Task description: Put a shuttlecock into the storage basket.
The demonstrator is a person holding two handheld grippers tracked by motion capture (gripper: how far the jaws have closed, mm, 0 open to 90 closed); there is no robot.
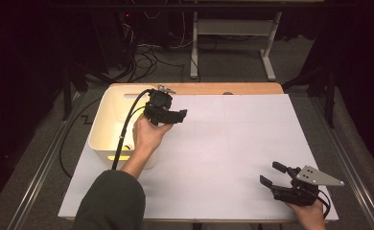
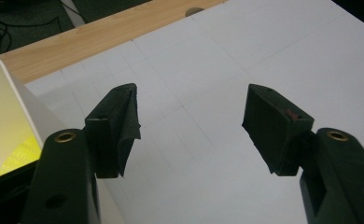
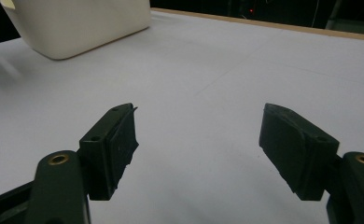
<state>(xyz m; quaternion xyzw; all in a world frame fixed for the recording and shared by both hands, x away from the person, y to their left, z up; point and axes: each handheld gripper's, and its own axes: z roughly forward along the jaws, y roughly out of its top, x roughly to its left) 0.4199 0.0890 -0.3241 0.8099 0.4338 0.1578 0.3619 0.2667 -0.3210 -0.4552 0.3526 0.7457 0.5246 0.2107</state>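
Left hand-held gripper (image 1: pixel 174 115) hovers at right rim of white bin (image 1: pixel 109 112), jaws apart, nothing between them; likely placed there for dropping or fetching bin contents. Something yellow (image 2: pixel 17 151) lies on bin floor, just left of and below this gripper; identity unclear. Right hand-held gripper (image 1: pixel 273 174) rests low near front right corner of white worktop (image 1: pixel 233 143), jaws apart, empty, well apart from bin, seemingly idle.

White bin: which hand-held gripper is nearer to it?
Left. The left hand-held gripper sits just off the white bin's right rim, jaws open and empty. The right hand-held gripper is far off at the table's near right corner, also open.
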